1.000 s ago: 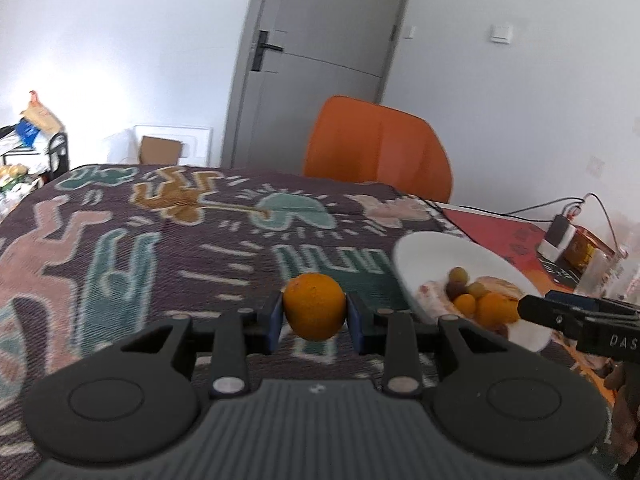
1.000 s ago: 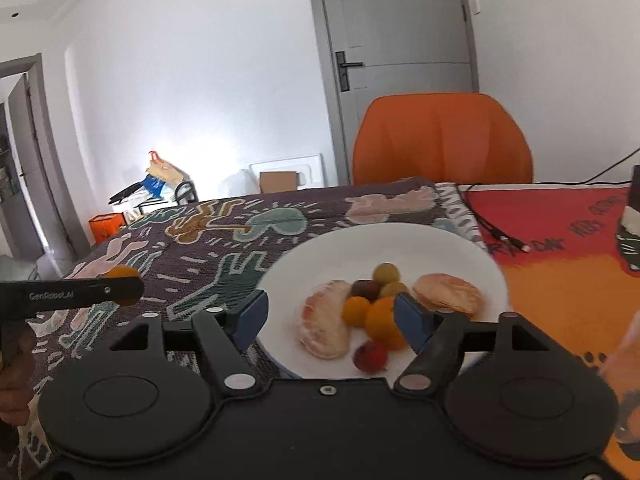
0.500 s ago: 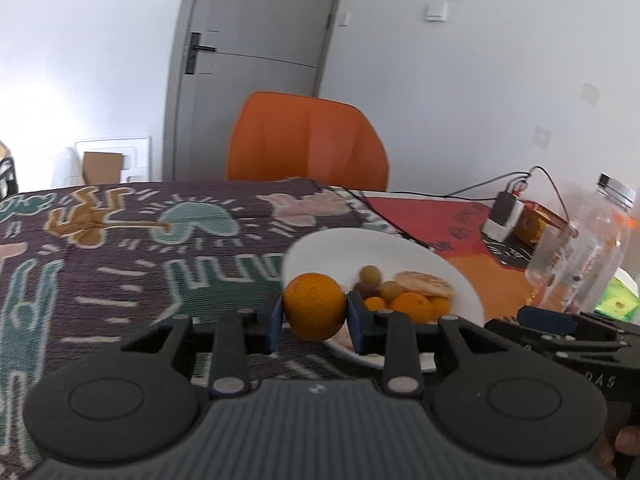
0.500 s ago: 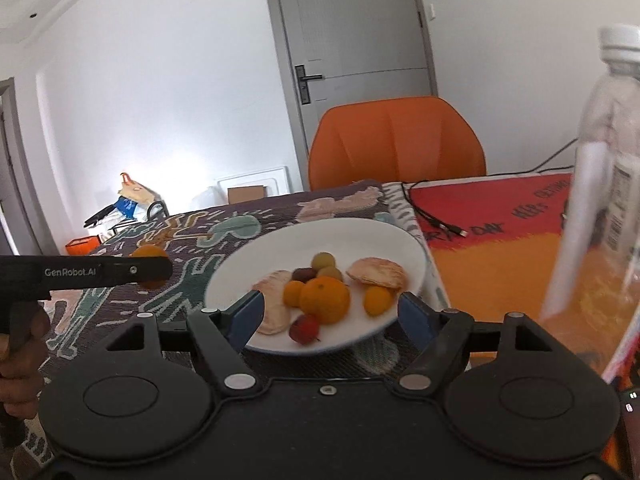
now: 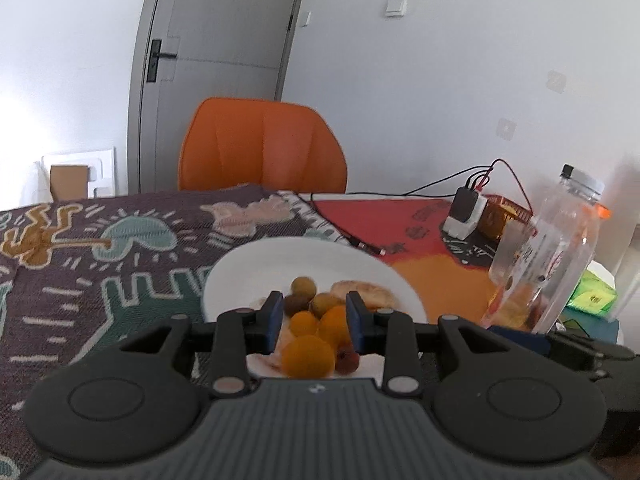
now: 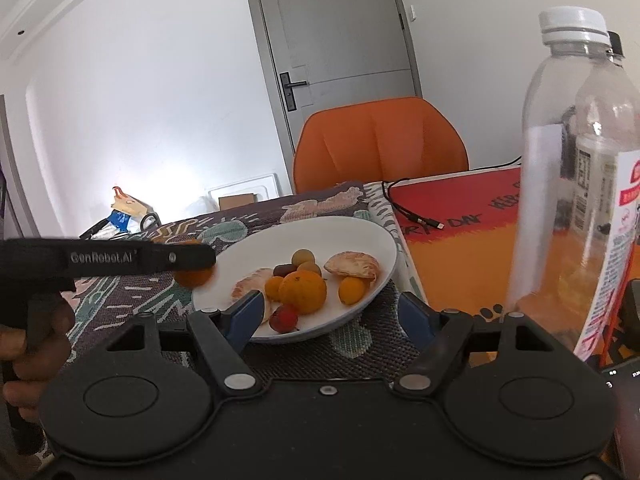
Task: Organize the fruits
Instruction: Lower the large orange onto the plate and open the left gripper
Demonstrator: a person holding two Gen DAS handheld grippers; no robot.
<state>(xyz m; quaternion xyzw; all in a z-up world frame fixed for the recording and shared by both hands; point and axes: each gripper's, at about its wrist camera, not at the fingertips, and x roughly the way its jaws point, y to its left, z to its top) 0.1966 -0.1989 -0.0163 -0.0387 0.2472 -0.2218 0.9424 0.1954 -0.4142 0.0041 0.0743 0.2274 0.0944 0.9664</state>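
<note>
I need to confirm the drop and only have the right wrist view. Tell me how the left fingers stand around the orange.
Observer: In the left wrist view the left gripper is open. The orange is below the fingers, not between them.
Operator: Say what lies under it.
Observer: It appears over the near edge of the white plate, with the small fruits just beyond.
Operator: Report what is behind the bottle.
Observer: A green pack lies just past it.
</note>
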